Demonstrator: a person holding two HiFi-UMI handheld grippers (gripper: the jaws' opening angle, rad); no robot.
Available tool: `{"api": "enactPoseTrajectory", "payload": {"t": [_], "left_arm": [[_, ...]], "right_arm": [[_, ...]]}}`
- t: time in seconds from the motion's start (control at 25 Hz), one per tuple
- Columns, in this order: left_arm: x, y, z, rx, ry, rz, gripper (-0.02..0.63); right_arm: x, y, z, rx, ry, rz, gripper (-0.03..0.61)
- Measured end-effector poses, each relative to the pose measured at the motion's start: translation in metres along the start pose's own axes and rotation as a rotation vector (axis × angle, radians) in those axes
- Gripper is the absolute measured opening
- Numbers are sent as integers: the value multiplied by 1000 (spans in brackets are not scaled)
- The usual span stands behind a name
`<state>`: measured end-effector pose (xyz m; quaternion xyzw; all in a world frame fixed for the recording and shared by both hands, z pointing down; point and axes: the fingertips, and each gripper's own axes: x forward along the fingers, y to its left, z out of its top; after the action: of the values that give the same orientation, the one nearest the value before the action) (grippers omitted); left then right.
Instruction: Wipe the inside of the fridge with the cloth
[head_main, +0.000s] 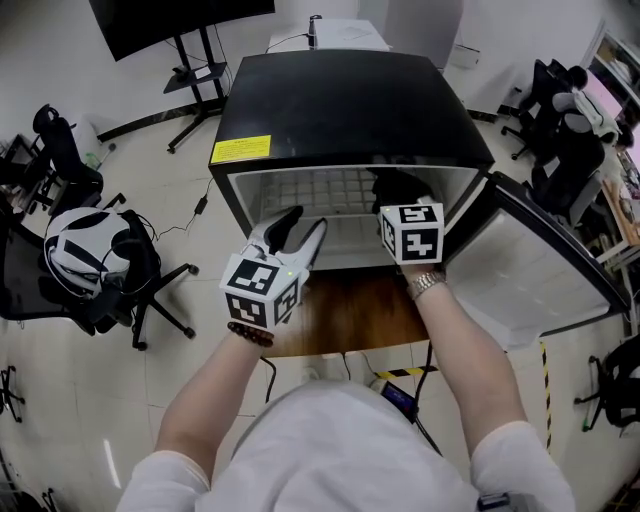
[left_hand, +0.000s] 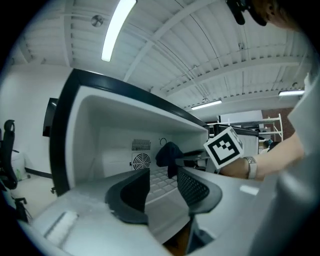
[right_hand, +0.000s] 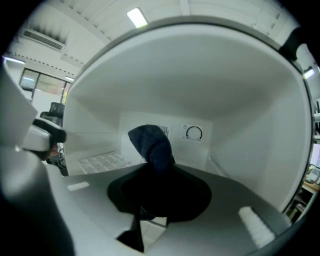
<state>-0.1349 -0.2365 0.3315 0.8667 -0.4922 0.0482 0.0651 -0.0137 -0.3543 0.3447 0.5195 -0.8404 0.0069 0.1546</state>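
Cloth (right_hand: 151, 144): dark, held inside fridge (head_main: 350, 100) above wire shelf (head_main: 320, 190), pinched at bunched end by right gripper (right_hand: 156, 176), jaws closed. Judged light, soft, limp; folds easily, best taken by gathered fold. Left gripper (left_hand: 162, 176): jaws partly apart, nothing between, at fridge opening.

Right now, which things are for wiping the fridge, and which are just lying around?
For the job:
fridge
cloth
right gripper, shut on the cloth
left gripper, open

Lying around:
chair
screen
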Motion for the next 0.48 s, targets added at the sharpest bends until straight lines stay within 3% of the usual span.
{"api": "enactPoseTrajectory", "payload": {"t": [0.28, 0.48], "left_arm": [[42, -17, 14, -103, -34, -125, 239], [60, -32, 24, -203, -68, -226, 282]], "right_arm": [[-30, 23, 8, -37, -54, 167, 86], [-47, 33, 3, -123, -61, 210, 86]]}}
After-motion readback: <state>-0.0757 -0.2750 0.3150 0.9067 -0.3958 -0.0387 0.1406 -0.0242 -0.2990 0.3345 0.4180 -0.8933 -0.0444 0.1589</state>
